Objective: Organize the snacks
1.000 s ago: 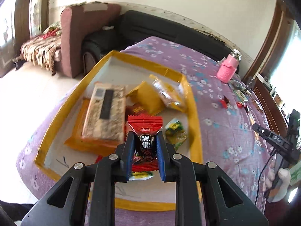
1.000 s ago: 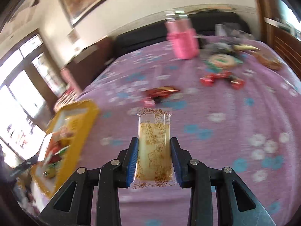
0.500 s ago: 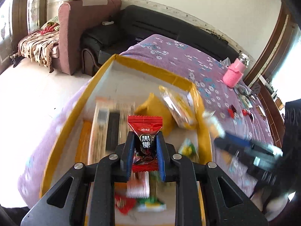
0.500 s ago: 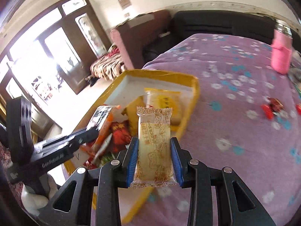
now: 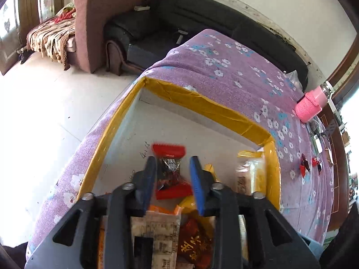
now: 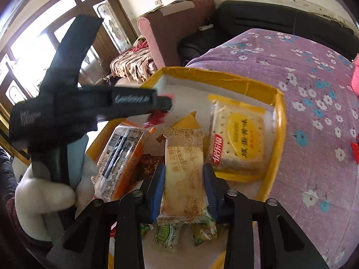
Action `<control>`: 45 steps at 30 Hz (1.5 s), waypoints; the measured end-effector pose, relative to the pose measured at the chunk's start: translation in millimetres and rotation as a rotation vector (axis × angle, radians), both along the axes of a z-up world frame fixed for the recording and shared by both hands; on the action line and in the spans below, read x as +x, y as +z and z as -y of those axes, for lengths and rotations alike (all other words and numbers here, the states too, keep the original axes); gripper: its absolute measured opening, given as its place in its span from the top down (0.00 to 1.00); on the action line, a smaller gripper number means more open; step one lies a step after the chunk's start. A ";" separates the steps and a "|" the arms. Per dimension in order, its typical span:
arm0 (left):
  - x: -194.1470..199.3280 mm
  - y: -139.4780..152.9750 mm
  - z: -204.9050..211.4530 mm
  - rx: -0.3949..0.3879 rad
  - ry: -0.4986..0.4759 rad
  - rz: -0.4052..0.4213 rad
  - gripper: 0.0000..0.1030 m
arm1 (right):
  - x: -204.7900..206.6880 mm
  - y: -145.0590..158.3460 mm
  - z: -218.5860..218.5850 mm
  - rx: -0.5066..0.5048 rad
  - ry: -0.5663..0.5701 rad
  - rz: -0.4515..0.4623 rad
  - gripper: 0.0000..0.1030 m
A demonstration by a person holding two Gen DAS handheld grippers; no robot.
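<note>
A white box with a yellow rim (image 5: 202, 105) (image 6: 278, 134) lies on the purple flowered cloth. My left gripper (image 5: 171, 174) hangs over the box and its jaws are opening. The red candy (image 5: 169, 154) sits loose and tilted between the pads, with a gap on its right side. In the right wrist view the left gripper (image 6: 163, 104) comes in from the left, held by a white-gloved hand (image 6: 44, 197), with the red candy (image 6: 157, 117) just under its tip. My right gripper (image 6: 184, 179) is over the box's near end, still touching a pale yellow biscuit pack (image 6: 184, 157) as its jaws begin opening.
In the box lie a yellow cracker pack (image 6: 240, 139), an orange barcoded pack (image 6: 121, 157), a dark red packet (image 5: 195, 242) and small green candies (image 6: 167, 233). A pink bottle (image 5: 311, 103) and loose red candies (image 5: 305, 168) are on the cloth to the right. A black sofa (image 5: 179, 22) stands behind.
Both grippers have travelled over the box, the right one coming in from the open cloth. The left jaws have spread and the red candy has tipped loose between them.
</note>
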State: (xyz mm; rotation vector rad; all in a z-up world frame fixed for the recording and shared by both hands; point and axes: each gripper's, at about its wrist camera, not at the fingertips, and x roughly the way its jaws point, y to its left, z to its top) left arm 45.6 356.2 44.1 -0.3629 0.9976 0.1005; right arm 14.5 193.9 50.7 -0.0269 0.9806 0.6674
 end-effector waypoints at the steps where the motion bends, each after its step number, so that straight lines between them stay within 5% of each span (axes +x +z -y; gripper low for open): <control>1: -1.2 1.3 -0.6 0.000 0.001 0.004 0.61 | -0.5 -1.6 -1.9 -0.005 0.004 0.002 0.62; 8: -35.7 32.9 13.1 0.080 0.013 0.097 0.53 | -23.1 12.8 3.8 0.024 0.035 0.072 0.43; 16: -115.8 79.3 45.1 0.355 0.184 0.266 0.19 | -70.7 30.8 40.5 0.060 -0.001 0.156 0.37; 24: -176.1 96.0 81.2 0.442 0.237 0.358 0.17 | -119.9 41.5 86.0 0.098 -0.089 0.212 0.30; 45: -231.4 114.8 126.2 0.527 0.224 0.491 0.16 | -179.6 42.2 117.6 0.058 -0.150 0.328 0.24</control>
